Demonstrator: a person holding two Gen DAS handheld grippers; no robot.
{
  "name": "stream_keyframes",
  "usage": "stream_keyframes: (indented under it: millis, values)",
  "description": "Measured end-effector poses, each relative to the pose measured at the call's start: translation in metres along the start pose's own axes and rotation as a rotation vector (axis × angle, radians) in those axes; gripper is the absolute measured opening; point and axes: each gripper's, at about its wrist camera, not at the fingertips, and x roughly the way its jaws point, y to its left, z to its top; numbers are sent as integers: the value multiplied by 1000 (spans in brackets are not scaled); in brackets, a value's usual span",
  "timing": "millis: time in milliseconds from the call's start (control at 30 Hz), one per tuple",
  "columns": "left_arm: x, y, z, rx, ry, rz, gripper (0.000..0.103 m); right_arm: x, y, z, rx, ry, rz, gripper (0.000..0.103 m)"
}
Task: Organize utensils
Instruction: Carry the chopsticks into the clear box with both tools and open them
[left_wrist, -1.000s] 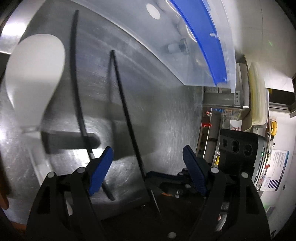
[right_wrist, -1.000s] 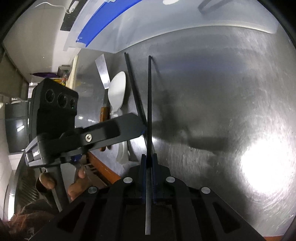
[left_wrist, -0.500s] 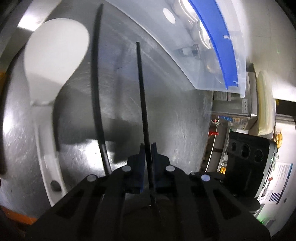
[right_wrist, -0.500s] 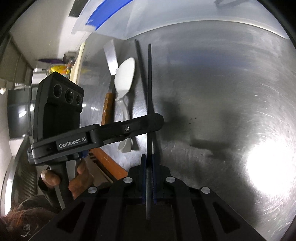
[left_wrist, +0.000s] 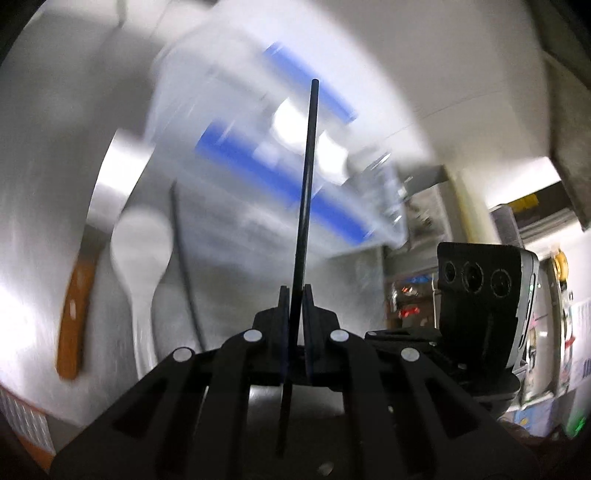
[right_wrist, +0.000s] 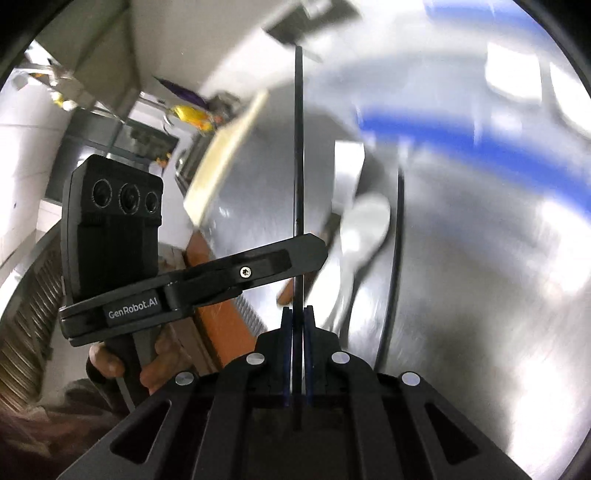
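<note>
My left gripper (left_wrist: 295, 291) is shut on a thin black chopstick (left_wrist: 306, 184) that juts forward, lifted off the steel table (left_wrist: 236, 280). My right gripper (right_wrist: 295, 310) is shut on a black chopstick (right_wrist: 298, 147) too. In the right wrist view the left gripper (right_wrist: 314, 251) reaches across onto that stick, so both seem to hold the same one. A second black chopstick (left_wrist: 184, 266) (right_wrist: 397, 258) lies on the table beside a white spoon (left_wrist: 142, 240) (right_wrist: 369, 221).
A knife with an orange-brown handle (left_wrist: 74, 314) lies left of the spoon. A clear bin with a blue lid (left_wrist: 277, 166) (right_wrist: 461, 140) stands behind, blurred. A cream cutting board (right_wrist: 229, 140) leans at the left. A hand (right_wrist: 155, 362) holds the left gripper.
The left gripper went from open over the chopsticks to shut on one. Both grippers then rose from the table with it, and the views tilted up and blurred.
</note>
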Motion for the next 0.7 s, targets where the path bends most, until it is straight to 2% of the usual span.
stream_keyframes:
  millis: [167,267,367,433,533,700]
  values:
    - [8,-59,74,188,-42,-23,6,-64,5,46,-65,-177,-115,7]
    - [37,-98,131,270,-12,-39,6,-107,-14,80,-33,-272,-209,7]
    - [74,-124,175,319,43,-50,6,-130,-35,107,9,-314,-281,7]
    - [103,-134,193,338,90,-44,6,-141,-62,123,60,-319,-323,7]
    - [166,-132,212,315,199,-10,6,-134,-105,145,157,-282,-349,7]
    - [254,-100,208,239,402,69,6,-100,-181,146,317,-177,-370,7]
